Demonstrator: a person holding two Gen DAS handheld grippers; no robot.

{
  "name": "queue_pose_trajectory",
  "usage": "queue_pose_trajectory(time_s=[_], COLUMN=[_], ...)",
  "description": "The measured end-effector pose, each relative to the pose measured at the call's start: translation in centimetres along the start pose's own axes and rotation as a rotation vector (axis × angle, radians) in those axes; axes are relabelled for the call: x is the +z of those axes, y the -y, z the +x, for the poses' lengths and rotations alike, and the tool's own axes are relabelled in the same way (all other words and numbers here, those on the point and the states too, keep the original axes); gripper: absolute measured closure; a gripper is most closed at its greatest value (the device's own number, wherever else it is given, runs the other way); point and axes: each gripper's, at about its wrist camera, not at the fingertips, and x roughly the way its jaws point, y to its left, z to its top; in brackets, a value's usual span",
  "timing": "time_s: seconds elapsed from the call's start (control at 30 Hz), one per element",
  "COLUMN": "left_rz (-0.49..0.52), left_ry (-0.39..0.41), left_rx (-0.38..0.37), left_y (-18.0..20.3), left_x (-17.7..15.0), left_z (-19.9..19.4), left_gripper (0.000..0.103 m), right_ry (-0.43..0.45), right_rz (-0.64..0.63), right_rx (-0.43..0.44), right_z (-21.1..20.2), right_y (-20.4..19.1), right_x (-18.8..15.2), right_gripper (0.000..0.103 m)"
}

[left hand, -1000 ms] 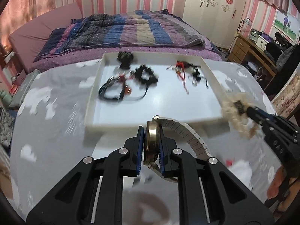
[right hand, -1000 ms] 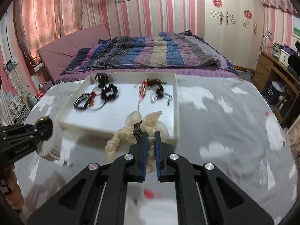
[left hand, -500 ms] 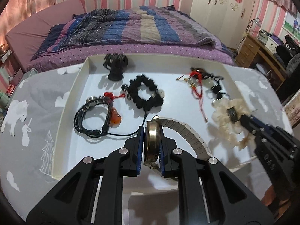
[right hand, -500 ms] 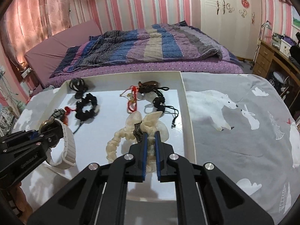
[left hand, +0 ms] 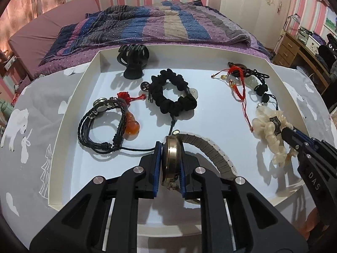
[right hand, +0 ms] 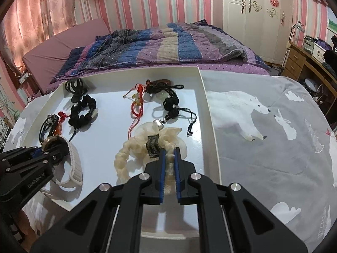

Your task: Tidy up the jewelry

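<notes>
Your left gripper clamps the watch and your right gripper, barely parted, pinches the cream scrunchie; set both gently in the white tray, clear of other pieces.

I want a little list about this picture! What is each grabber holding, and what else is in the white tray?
left gripper: shut on the watch, held over the near part of the tray
right gripper: jaws opening, cream scrunchie between them
tray: white, on a grey cloth with polar bears
also in tray: black scrunchie, black cord bracelet, orange gourd charm, red cord, black hair claw
behind: bed with striped quilt
</notes>
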Motion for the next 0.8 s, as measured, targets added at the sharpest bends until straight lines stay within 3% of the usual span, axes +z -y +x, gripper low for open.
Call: queue_pose_trajectory(time_s=[0.33, 0.53, 0.7, 0.8], left_rz=[-0.013, -0.009, -0.034, -0.034], left_ry=[0.016, 0.046, 0.098, 0.115], left_rx=[-0.001, 0.014, 0.035, 0.053], left_y=[-0.6, -0.6, -1.5, -1.6], left_x=[0.0, 0.1, 0.2, 0.0], left_z=[-0.2, -1.2, -3.0, -3.9], left_gripper=[0.082, 0.075, 0.037, 0.023], right_ry=[0.004, 0.055, 0.110, 0.144], right_rz=[-0.020, -0.046, -0.036, -0.026], right_rx=[-0.017, -0.035, -0.052, -0.063], right_z=[0.0, -0.9, -2.3, -3.3], right_y=[-0.2, -1.0, -0.7, -0.6], right_x=[-0.3, -0.2, 0.1, 0.3], right_gripper=[0.090, 0.069, 0.041, 0.022])
